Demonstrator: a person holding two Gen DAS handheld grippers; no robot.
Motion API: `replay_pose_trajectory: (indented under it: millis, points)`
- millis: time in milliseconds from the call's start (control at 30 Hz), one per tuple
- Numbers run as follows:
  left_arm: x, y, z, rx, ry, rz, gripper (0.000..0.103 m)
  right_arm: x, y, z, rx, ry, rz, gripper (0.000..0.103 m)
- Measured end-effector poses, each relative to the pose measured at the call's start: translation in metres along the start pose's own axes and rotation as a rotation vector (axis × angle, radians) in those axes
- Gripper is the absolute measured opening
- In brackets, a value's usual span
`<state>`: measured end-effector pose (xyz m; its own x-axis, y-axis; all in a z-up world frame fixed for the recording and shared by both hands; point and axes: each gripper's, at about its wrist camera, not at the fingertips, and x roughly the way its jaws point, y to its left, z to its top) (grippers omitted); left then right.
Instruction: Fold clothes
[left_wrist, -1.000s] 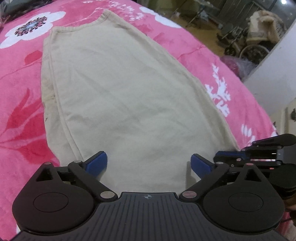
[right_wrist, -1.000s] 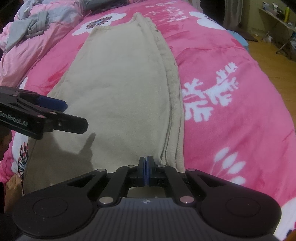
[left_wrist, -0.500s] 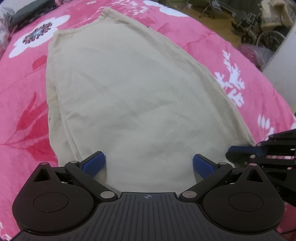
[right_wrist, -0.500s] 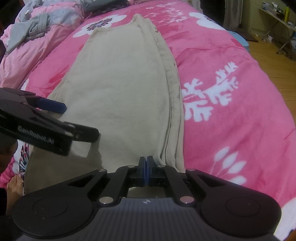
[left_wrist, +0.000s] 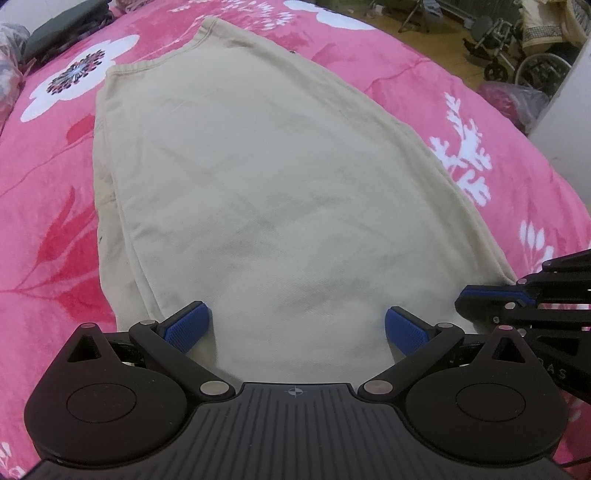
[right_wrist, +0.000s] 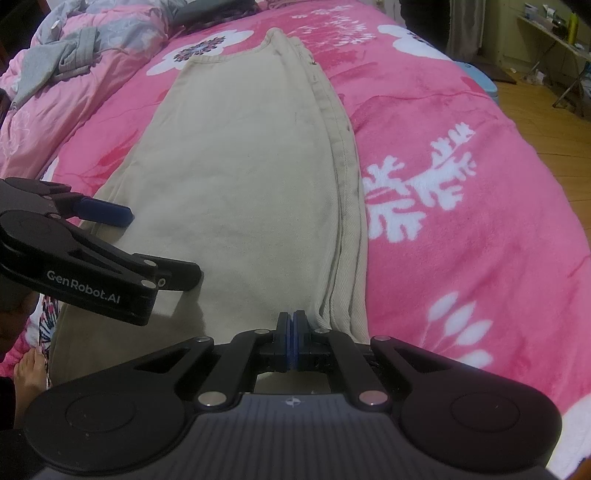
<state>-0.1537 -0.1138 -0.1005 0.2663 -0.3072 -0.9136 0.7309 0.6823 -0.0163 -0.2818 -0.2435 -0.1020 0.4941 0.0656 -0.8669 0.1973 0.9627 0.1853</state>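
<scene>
beige trousers (left_wrist: 266, 192) flat on pink blanket (left_wrist: 48, 206), legs already stacked lengthwise | cross fold not started | left gripper (left_wrist: 297, 326) spread above near hem | right gripper (right_wrist: 294, 334) closed, whether on cloth unclear

Open pink blanket (right_wrist: 461, 155) to the right of the beige garment (right_wrist: 251, 177): flat, unobstructed. Far end beyond the garment blocked by a bunched pink quilt (right_wrist: 70, 96) with grey clothing (right_wrist: 55, 62) heaped on it, and a dark bundle (left_wrist: 62, 31) at the bed's head. Near edge crowded: left gripper (left_wrist: 295, 328) spread wide over the hem, right gripper (right_wrist: 294, 339) pinched together at the garment's right seam, close beside it. Bare foot (right_wrist: 31, 376) low at the left. Wheeled clutter (left_wrist: 517, 55) on the floor past the bed.
</scene>
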Motion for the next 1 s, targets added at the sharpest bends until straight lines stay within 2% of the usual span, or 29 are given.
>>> replay_pose_trajectory:
  millis: [1000]
  points:
    - [0.0017, -0.0014, -0.0064, 0.012, -0.023, 0.012, 0.103, 0.0004, 0.0003, -0.0011, 0.001, -0.005, 0.004, 0.0]
